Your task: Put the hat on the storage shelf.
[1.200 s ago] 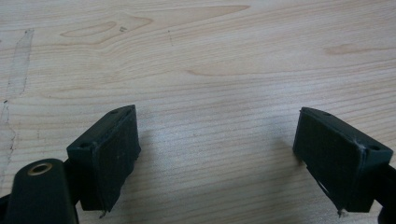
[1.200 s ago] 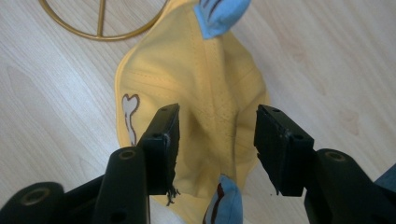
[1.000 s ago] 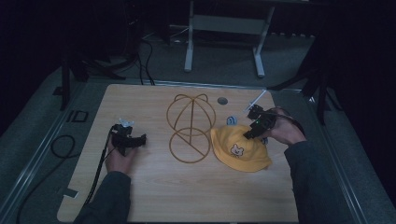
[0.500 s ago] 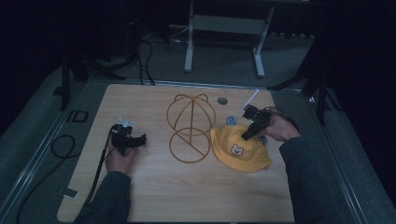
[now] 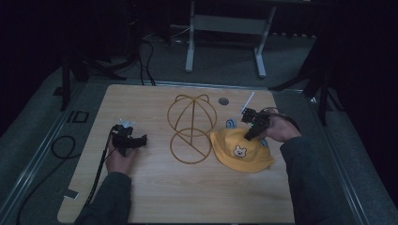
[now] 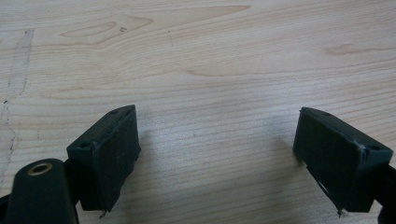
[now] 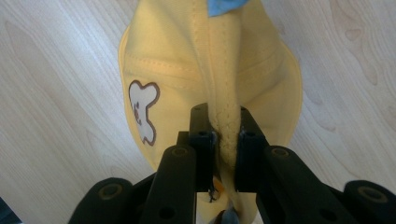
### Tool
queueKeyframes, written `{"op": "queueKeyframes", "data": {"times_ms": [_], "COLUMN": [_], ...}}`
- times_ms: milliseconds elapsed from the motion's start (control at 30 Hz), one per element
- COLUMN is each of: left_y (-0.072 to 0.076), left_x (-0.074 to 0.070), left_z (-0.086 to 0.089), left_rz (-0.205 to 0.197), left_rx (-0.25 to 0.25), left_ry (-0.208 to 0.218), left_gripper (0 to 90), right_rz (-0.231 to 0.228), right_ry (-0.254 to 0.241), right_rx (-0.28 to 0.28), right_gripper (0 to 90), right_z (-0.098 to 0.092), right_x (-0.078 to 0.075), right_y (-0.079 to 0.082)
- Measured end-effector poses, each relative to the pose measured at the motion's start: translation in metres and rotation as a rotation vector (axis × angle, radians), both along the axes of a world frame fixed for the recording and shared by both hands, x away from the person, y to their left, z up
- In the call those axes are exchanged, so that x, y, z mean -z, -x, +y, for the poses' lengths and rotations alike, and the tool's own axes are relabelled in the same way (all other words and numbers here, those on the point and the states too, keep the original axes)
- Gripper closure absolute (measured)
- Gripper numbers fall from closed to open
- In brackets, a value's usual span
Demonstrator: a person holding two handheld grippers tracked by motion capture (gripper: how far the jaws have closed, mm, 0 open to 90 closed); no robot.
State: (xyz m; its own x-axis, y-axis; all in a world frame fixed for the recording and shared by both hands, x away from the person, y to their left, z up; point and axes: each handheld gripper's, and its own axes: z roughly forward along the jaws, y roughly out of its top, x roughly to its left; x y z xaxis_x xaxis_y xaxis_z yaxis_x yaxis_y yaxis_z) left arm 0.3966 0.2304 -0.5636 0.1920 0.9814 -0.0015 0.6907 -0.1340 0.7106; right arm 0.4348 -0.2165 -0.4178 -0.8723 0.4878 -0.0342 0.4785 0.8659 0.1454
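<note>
Yellow bucket hat [image 5: 241,151] with a bear-face patch, lying on the right half of the wooden worktop [image 5: 187,197], just right of a gold wire hat stand [image 5: 191,126] that stands near the centre. The right tongs [image 5: 250,134] meet the hat at its far edge; in the right gripper view the right tongs [image 7: 223,135] have just been closing and now pinch a raised, stitched fold of the hat's yellow fabric [image 7: 205,70] between the two black pads (the fold bulges above the pads). A small blue object [image 5: 230,123] lies just beyond the hat, and a round grey fitting [image 5: 223,101] sits in the worktop farther off. The left tongs [image 5: 140,139] rest at the left side, well apart from the hat; in the left gripper view the left tongs [image 6: 217,154] stand released, wide apart over bare wood
</note>
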Motion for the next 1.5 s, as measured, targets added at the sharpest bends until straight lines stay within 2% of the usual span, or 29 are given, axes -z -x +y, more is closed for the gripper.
{"op": "queueKeyframes", "data": {"times_ms": [567, 600, 733, 900, 1133, 1267, 1500], "left_y": [0.000, 0.000, 0.000, 0.000, 0.000, 0.000, 0.000], "left_x": [0.000, 0.000, 0.000, 0.000, 0.000, 0.000, 0.000], "left_z": [0.000, 0.000, 0.000, 0.000, 0.000, 0.000, 0.000], "left_rz": [0.000, 0.002, 0.002, 0.003, 0.003, 0.003, 0.003], "left_rx": [0.000, 0.000, 0.000, 0.000, 0.000, 0.000, 0.000], "left_ry": [0.000, 0.000, 0.000, 0.000, 0.000, 0.001, 0.000], "left_gripper": [14.6, 14.6, 14.6, 14.6, 14.5, 14.6, 14.6], "right_rz": [-0.054, -0.076, -0.095, -0.127, -0.149, -0.170, -0.203], "right_ry": [-0.044, -0.066, -0.082, -0.126, -0.150, -0.191, -0.230], "right_rx": [-0.050, -0.060, -0.064, -0.067, -0.067, -0.056, -0.055], "right_gripper": [81.8, 81.8, 81.7, 81.7, 81.7, 81.8, 81.8], "right_z": [-0.010, -0.014, -0.018, -0.027, -0.034, -0.039, -0.044], "right_x": [-0.021, -0.029, -0.036, -0.046, -0.052, -0.056, -0.061], "right_y": [0.014, 0.016, 0.018, 0.022, 0.025, 0.027, 0.030]}}
